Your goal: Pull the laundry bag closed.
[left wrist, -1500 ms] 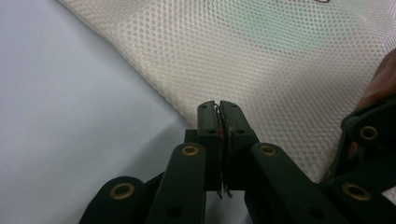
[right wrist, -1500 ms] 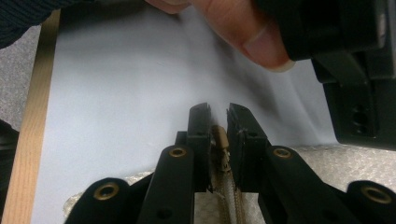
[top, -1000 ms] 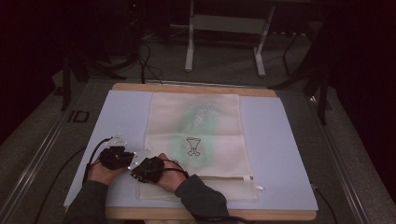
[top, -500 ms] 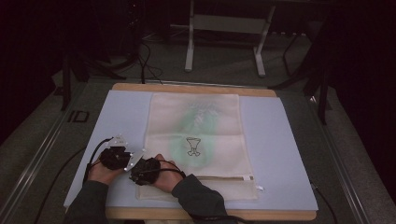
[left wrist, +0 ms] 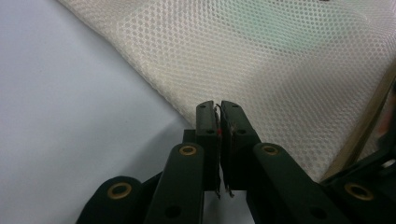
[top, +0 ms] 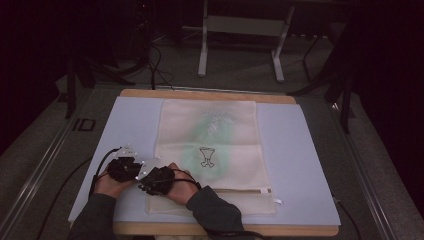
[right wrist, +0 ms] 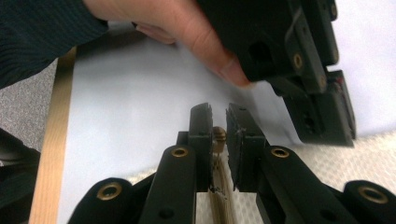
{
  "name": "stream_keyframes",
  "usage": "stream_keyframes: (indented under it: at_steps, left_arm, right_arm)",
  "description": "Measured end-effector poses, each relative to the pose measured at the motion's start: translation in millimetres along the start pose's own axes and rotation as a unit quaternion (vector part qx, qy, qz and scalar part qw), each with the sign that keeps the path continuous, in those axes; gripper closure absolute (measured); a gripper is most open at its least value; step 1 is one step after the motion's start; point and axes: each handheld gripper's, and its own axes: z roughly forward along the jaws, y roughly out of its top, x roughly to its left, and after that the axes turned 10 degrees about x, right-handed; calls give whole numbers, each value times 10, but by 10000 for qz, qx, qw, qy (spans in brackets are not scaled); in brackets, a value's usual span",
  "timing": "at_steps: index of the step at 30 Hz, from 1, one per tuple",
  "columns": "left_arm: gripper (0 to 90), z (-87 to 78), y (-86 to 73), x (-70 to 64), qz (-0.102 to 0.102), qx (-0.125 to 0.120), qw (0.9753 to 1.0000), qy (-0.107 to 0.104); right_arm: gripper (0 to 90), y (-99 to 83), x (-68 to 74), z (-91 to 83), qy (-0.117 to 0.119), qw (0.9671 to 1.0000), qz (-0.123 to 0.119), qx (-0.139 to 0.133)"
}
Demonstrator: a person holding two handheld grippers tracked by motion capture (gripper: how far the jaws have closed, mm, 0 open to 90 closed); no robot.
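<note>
the mesh bag [top: 210, 150] lies flat on the mat [top: 310, 165]. right gripper [right wrist: 218, 122] is pinching the zipper pull [right wrist: 219, 135] at the near-left corner; left gripper [left wrist: 218, 112] is clamped on the bag's edge. looks like zipping time, next a steady drag along the track.

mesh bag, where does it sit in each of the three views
High view: mesh bag at the centre of the blue mat.
Left gripper view: upper right, its edge crossing behind the shut jaws.
Right gripper view: bottom strip, its zipper band between the jaws.
Shared landmark: the blue mat.
</note>
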Motion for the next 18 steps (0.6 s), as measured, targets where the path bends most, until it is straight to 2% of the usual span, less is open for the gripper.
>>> stream_keyframes:
  at_steps: [5, 9, 13, 18]
  left_arm:
    - [862, 9, 0, 0, -2, 15, 10000, -9]
    - [862, 19, 5, -9, 29, 54, 10000, -34]
    - [862, 20, 6, -11, 45, 56, 10000, -49]
    - [862, 18, 6, -17, 78, 76, 9999, -100]
  right_arm:
    - [807, -152, 17, -79, 1, 10000, 18, -63]
    - [803, -270, -22, -66, 115, 9999, 69, 52]
    - [781, -298, -83, -41, 285, 9994, 148, 125]
    - [772, -245, -99, 23, 423, 9983, 241, 315]
